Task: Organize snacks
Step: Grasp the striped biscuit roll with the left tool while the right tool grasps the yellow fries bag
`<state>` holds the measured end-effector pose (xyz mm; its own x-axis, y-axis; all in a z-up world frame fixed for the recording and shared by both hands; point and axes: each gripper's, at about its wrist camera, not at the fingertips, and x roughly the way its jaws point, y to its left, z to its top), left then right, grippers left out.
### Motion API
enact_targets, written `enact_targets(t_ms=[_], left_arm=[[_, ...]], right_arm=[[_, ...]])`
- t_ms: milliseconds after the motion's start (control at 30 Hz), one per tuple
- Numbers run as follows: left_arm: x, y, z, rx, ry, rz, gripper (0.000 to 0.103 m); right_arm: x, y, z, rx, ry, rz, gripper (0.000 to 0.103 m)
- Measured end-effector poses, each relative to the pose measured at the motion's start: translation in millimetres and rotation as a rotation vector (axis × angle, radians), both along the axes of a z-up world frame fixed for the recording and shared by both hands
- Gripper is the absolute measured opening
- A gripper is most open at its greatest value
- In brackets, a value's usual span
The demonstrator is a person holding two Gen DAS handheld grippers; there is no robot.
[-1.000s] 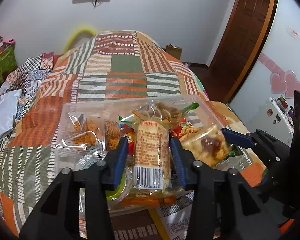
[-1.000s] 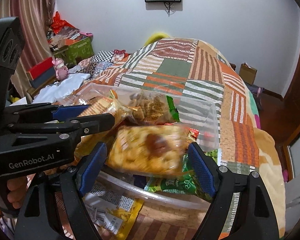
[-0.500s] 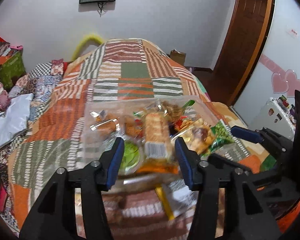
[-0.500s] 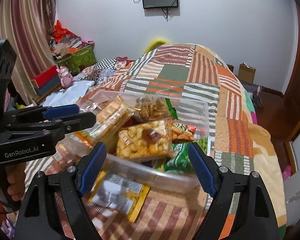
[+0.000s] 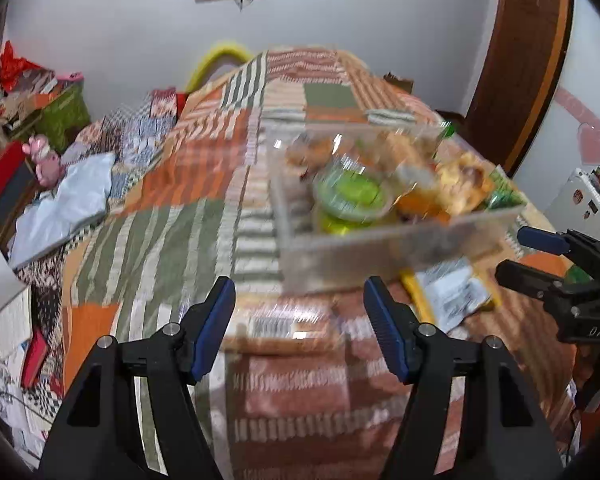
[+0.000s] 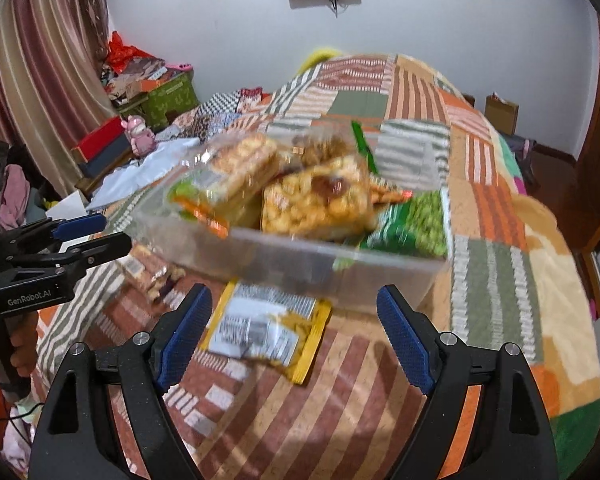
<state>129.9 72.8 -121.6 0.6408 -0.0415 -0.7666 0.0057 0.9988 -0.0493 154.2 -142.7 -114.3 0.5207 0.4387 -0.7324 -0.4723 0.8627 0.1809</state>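
Two grippers hang over the patchwork bedspread (image 6: 496, 208), both empty. The left gripper (image 5: 299, 308) is opening its jaws with nothing between them, and the right gripper (image 6: 294, 332) stands wide apart. The clear plastic bin (image 6: 300, 256) full of snacks sits ahead of both. One yellow snack packet (image 6: 266, 328) lies flat outside the bin, just before its near wall, directly ahead of the right gripper, which is the nearer one. Its long axis seems to run crosswise, so the jaws probably fit its shorter side better.
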Motion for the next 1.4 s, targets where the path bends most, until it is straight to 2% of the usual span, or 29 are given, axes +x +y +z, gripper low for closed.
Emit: enact_targets(t_ms=[267,400,600,933,1033,1100,1167,1333,1400], left_arm=[[0.2,16.7,-35.0,-0.027,0.079,0.020,0.073],[8.6,17.6,-46.6,-0.026,0.089,0.014,0.086],[16.9,11.3,-51.6,-0.010,0.076,0.004,0.096],[37.5,7.1,-54.0,0.000,0.082,0.082,0.097],[33.7,4.4,-55.1,0.035,0.072,0.081,0.093],[28.3,4.4,-54.9,0.059,0.061,0.072,0.083],[22.8,7.2,-54.8,0.059,0.057,0.060,0.075],[7.0,16.9,-54.1,0.037,0.057,0.022,0.063],[-0.4,21.2,-52.9,0.033,0.054,0.014,0.060]], right_arm=[[-3.4,13.3,-23.8,-0.041,0.063,0.037,0.082],[-0.7,24.7,-31.5,-0.061,0.086,0.061,0.082],[2.8,36.4,-37.3,-0.082,0.108,0.090,0.083],[3.8,46.1,-40.9,-0.094,0.125,0.109,0.087],[8.4,49.4,-42.0,-0.093,0.142,0.107,0.087],[11.3,50.1,-43.0,-0.081,0.156,0.105,0.087],[12.9,50.3,-42.9,-0.077,0.162,0.098,0.087],[15.3,53.1,-44.1,-0.089,0.153,0.086,0.087],[13.8,52.7,-43.4,-0.089,0.146,0.085,0.081]])
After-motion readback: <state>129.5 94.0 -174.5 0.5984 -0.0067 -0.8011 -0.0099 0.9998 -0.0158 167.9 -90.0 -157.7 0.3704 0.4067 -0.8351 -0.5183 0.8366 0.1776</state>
